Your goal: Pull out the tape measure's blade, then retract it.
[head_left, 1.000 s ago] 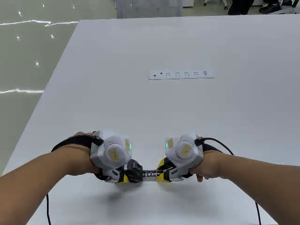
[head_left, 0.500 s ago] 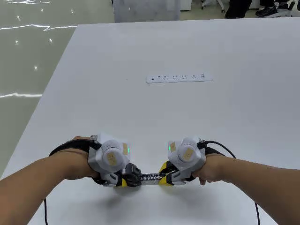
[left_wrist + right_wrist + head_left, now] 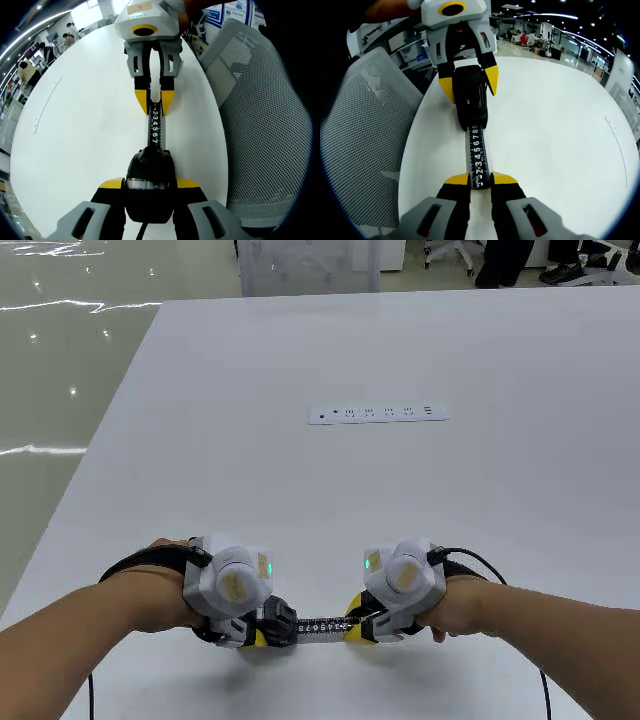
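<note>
Wider apart now, the right gripper pinches the blade by its tip while the left gripper clamps the tape measure case, so extension progresses.

Right claw pinches the blade; left claw clamps the case.

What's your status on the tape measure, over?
Left tongs shut on black tape measure body. Right tongs shut on numbered blade, partly out. White power strip well clear.
</note>
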Tool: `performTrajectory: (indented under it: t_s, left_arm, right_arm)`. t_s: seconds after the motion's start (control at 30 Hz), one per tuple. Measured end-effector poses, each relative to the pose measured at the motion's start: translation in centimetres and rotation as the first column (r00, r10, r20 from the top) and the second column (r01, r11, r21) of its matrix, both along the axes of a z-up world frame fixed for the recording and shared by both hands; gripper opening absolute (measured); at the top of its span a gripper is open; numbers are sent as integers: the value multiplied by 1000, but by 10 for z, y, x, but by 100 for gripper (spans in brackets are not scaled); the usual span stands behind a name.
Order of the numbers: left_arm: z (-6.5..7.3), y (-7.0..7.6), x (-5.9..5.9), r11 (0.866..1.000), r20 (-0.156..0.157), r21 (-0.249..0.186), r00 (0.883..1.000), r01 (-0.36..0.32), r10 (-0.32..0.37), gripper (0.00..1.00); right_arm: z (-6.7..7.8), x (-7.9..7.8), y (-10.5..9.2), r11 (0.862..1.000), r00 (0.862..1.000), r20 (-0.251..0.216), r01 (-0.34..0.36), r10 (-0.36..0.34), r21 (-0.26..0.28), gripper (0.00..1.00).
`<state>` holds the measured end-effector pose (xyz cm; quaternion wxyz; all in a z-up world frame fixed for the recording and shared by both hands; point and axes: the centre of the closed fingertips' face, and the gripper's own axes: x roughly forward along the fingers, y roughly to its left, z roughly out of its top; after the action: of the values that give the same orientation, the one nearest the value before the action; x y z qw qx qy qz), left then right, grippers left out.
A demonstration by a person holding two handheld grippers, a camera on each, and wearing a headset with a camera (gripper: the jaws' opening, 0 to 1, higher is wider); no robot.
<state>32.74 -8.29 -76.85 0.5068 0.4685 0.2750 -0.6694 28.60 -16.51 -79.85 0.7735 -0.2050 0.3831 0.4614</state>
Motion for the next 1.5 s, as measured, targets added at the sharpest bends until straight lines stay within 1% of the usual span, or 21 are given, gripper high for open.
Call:
performTrajectory:
  t_s: [0.77,0.97,1.1,1.5]
  left_arm:
    - [0,0,0,1000,-2,4,1000,-3,3,33]
    - [0,0,0,1000,1,5,1000,-2,2,33]
    - [0,0,-1,1000,2,-4,1000,1,-1,32]
    - [0,-1,0,1000,2,1,1000,-1,1,32]
  right_arm:
    - [1,-7,-16,1000,1000,-6,19,-19,-3,13]
    - [2,-9,-22,1000,1000,-9,21,-21,-9,13]
    - [2,-11,-25,1000,1000,-11,24,-25,-11,13]
    - [0,-15,-35,999,999,-13,34,-34,-23,13]
